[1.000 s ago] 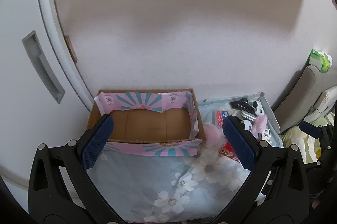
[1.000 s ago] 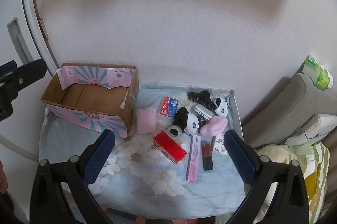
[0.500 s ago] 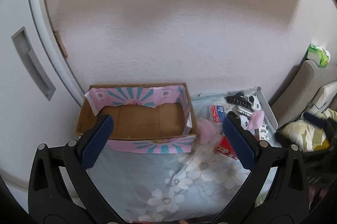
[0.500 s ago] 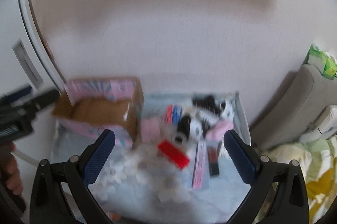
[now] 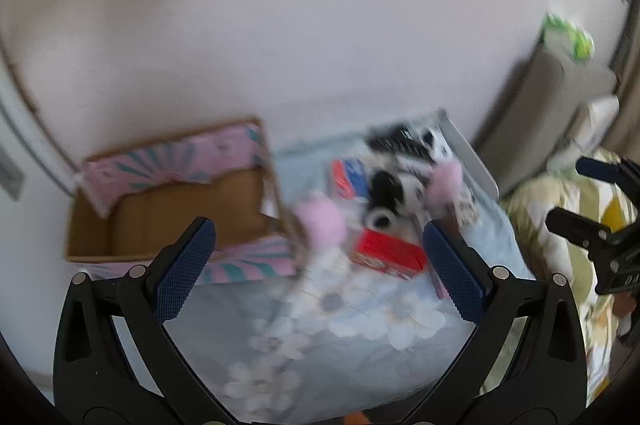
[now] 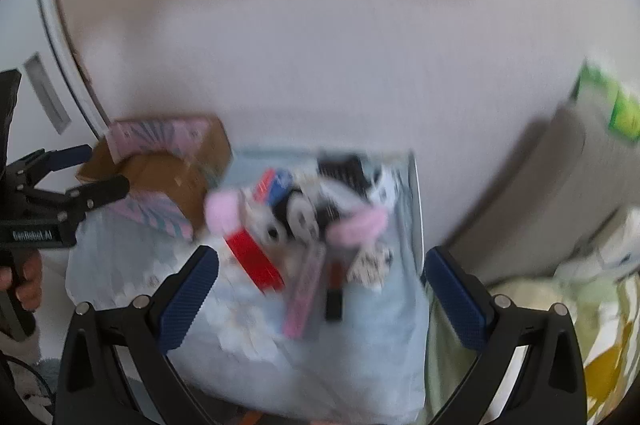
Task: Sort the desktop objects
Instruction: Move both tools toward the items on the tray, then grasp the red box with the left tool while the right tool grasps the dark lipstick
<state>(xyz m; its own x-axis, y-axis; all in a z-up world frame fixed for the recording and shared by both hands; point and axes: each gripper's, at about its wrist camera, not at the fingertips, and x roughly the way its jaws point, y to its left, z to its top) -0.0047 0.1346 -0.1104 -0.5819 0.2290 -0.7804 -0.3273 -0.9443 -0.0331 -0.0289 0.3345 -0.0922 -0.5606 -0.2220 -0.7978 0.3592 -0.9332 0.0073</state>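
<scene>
Both my jaws are spread wide and hold nothing. I think I am just starting: next my right gripper point(image 6: 320, 285) must drop onto the red box point(image 6: 254, 257), then carry it left to the cardboard box point(image 5: 172, 209).

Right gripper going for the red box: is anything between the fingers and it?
Nothing visible does. The right gripper is open above bare floral cloth, and the red box lies just ahead, uncovered. The frame is blurred.
</scene>
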